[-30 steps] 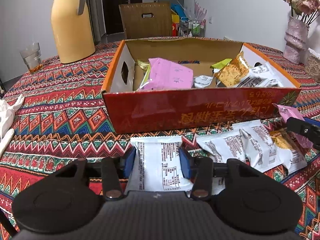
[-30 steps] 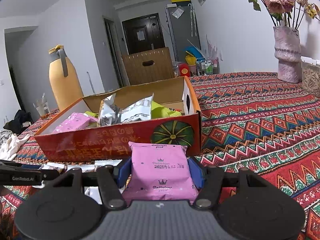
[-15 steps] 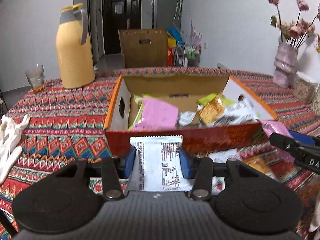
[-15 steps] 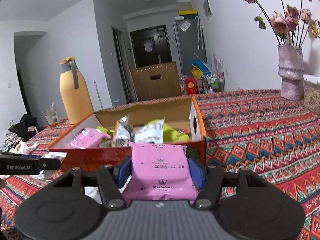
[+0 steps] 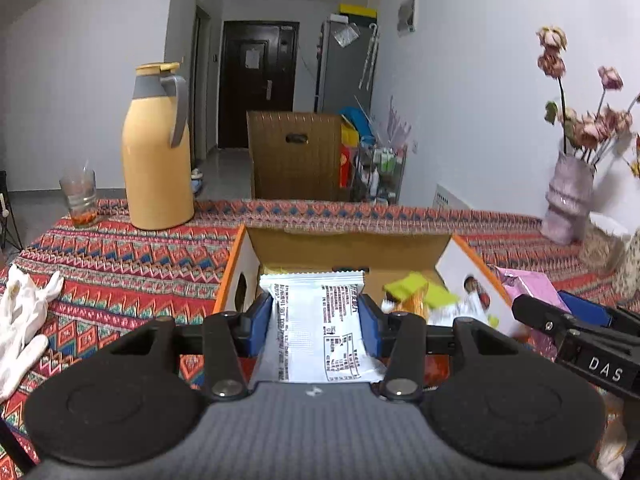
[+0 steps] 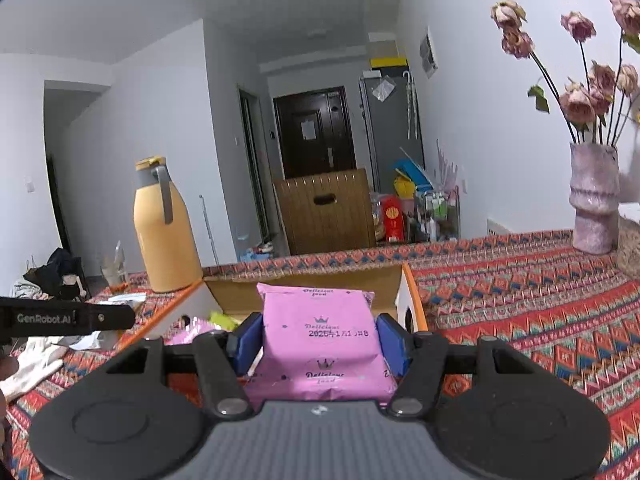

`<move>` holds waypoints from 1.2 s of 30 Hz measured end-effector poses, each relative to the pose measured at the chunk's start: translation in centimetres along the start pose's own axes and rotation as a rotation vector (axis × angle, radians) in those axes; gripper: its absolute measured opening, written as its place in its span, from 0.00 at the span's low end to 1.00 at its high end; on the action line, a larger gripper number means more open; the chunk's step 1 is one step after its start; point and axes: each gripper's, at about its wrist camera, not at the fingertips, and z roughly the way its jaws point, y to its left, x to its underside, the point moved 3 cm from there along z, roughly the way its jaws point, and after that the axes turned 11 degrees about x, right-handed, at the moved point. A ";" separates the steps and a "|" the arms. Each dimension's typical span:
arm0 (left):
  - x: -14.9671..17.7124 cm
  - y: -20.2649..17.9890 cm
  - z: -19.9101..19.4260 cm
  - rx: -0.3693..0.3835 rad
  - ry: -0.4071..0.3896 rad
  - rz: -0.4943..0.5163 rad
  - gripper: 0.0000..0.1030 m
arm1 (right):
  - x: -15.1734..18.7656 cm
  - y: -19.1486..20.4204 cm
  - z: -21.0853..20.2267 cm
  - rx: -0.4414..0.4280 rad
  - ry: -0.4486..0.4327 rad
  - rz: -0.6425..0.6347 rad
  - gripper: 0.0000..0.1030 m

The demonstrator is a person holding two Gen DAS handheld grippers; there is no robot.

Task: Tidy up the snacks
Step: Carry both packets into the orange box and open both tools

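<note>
Your white snack packet [image 5: 316,328] hides much of the box [image 5: 240,264] interior; the flowers [image 6: 580,92] are cut off at right.

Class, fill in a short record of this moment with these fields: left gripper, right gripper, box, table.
left gripper: shut on white snack packet
right gripper: shut on pink snack packet
box: open cardboard, snacks inside, ahead of both grippers
table: patterned cloth; yellow flask, glass, vase
</note>
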 end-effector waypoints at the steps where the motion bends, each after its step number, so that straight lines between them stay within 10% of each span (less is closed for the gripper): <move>1: -0.4 0.0 0.2 -0.005 -0.008 -0.004 0.45 | -0.4 0.1 0.2 0.000 -0.008 -0.001 0.59; 18: -4.6 1.7 5.6 -0.097 -0.039 -0.087 0.45 | -4.1 1.3 6.4 0.049 -0.019 -0.009 0.59; 36: -2.6 3.9 9.6 -0.142 -0.001 -0.112 0.45 | -0.7 2.0 11.9 0.071 0.046 -0.013 0.59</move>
